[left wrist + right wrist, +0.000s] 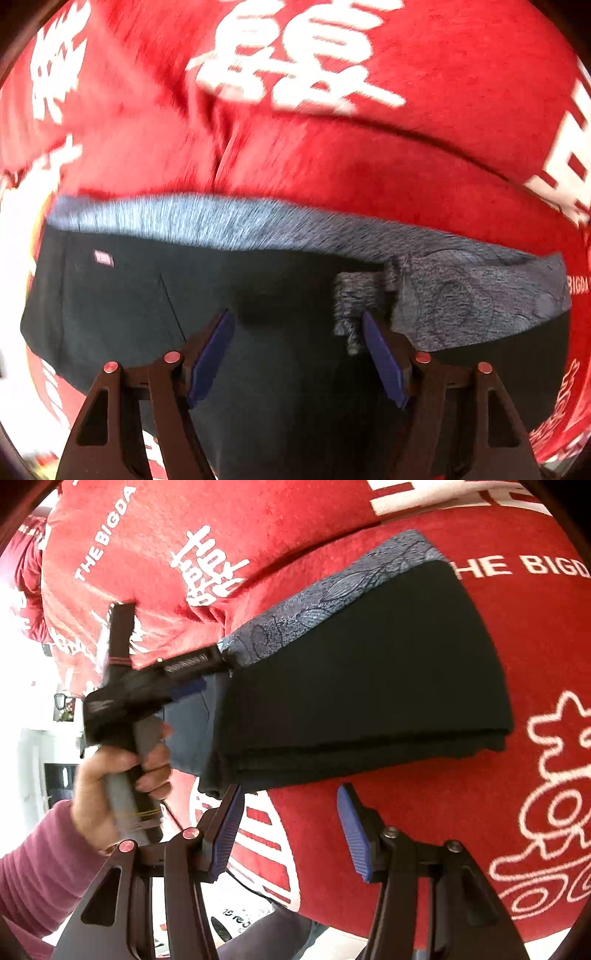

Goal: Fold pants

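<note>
Red printed blanket (pixel 369 830) covers whole surface. Folded pants (pixel 362 686) lie mid-frame in right view, patterned waistband (pixel 461 295) toward upper edge. My left gripper (pixel 297 354) over dark fabric, jaws wide, holding nothing. My right gripper (pixel 291 827) wide, empty, below stack. Judgement: press fold flat, square edges.

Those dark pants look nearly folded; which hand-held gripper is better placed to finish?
Probably the left hand-held gripper: it hovers open directly over the pants by the waistband. The right sits open beside them.

My left gripper (pixel 297 356) and right gripper (pixel 291 829), black triangular arms, ribbed blue pads (pixel 229 834), red-topped screws, my hand (pixel 110 775) bare-skinned, mauve knit sleeve (pixel 40 871).
</note>
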The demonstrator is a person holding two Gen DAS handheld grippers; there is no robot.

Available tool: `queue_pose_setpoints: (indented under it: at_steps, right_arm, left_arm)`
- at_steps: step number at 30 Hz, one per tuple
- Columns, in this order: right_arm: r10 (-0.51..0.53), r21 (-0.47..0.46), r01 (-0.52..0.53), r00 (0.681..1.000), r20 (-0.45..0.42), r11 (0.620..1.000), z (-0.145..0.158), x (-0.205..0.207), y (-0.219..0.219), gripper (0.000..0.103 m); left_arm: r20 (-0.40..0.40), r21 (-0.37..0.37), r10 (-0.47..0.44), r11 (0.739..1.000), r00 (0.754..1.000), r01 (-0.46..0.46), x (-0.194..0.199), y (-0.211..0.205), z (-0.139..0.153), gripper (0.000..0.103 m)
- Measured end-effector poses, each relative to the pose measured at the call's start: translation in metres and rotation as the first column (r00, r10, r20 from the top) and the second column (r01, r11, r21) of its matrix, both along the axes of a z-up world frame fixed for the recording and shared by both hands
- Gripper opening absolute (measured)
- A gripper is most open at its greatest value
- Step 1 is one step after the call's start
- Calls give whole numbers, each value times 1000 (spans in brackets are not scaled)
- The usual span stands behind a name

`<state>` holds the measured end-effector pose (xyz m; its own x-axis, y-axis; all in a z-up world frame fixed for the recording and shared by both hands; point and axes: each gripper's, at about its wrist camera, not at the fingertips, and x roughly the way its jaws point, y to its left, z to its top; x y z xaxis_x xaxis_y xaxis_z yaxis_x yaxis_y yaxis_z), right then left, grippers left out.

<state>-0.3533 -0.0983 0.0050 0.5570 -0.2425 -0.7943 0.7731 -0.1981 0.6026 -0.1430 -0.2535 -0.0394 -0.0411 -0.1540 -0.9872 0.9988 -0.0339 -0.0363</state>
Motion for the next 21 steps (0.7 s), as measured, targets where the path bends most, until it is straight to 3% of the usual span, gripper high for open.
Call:
queue_pose_setpoints:
  at_steps: [3,7,16,21]
  right_arm:
    - [-7,-10,7,1000,-5,1000,3,-7,6,57]
    - [-24,7,24,1000,0,1000,-1,-15,7,58]
    - [35,29,-34,999,-18,999,0,-11,0,59]
    - [46,27,-45,998,-31,999,3,-3,-3,60]
  left_arm:
    - [-19,12,28,1000,999,-28,15,9,5,74]
    - [44,24,-12,1000,999,10,20,25,15,74]
    - [17,80,49,995,999,-50,29,57,25,74]
    - [22,94,34,995,999,-36,31,62,27,74]
